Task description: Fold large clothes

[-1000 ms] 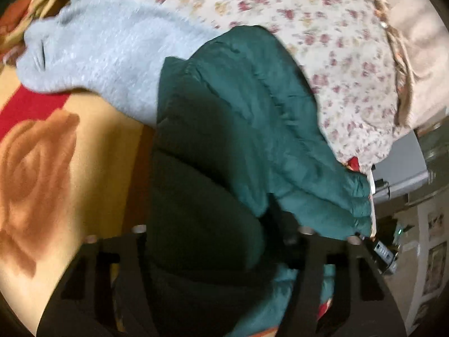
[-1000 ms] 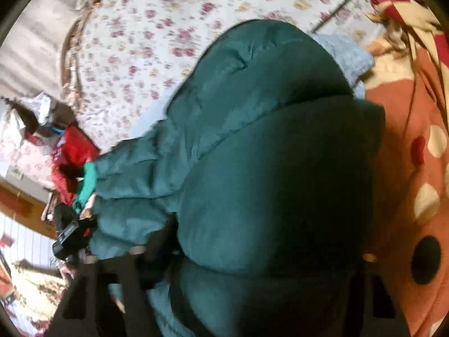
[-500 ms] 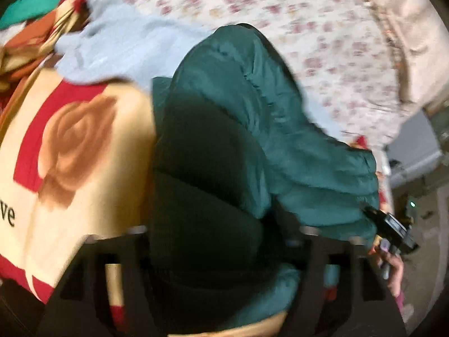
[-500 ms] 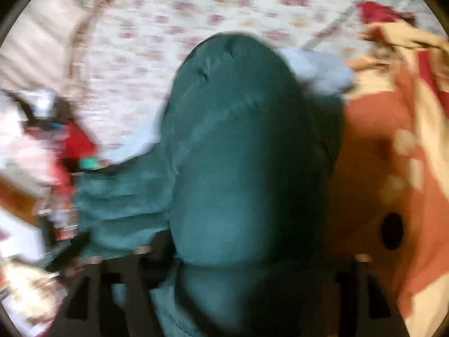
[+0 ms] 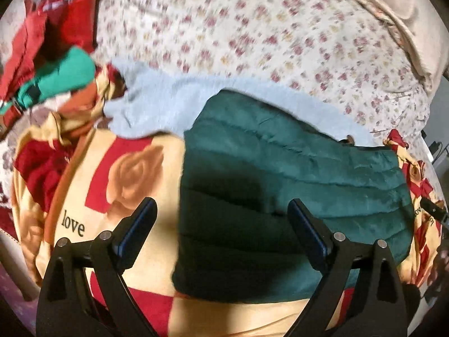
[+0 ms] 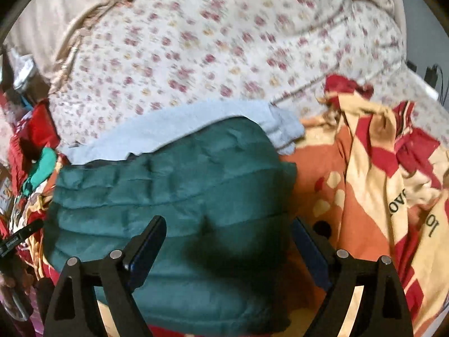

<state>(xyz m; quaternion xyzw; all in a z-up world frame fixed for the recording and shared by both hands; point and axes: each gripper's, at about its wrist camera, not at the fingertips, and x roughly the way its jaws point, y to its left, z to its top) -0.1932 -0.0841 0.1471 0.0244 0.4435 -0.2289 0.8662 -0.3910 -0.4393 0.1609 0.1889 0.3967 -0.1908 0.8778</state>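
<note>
The green quilted jacket [image 5: 294, 191] lies folded into a thick block on the rose-patterned blanket [image 5: 132, 168], its far edge lapping over a pale blue fleece garment [image 5: 174, 104] that lies across the floral bedsheet [image 5: 252, 33]; the left gripper [image 5: 221, 213] hangs above the jacket's left edge, jaws spread and still widening, nothing pinched between them; the right gripper [image 6: 227, 230] hangs above the jacket's right part near its right edge, jaws likewise spread and widening, free of the cloth; a heap of red and green clothes [image 5: 53, 56] sits at the bed's far left corner; the blanket bunches in folds [image 6: 378, 168] just right of the jacket.
</note>
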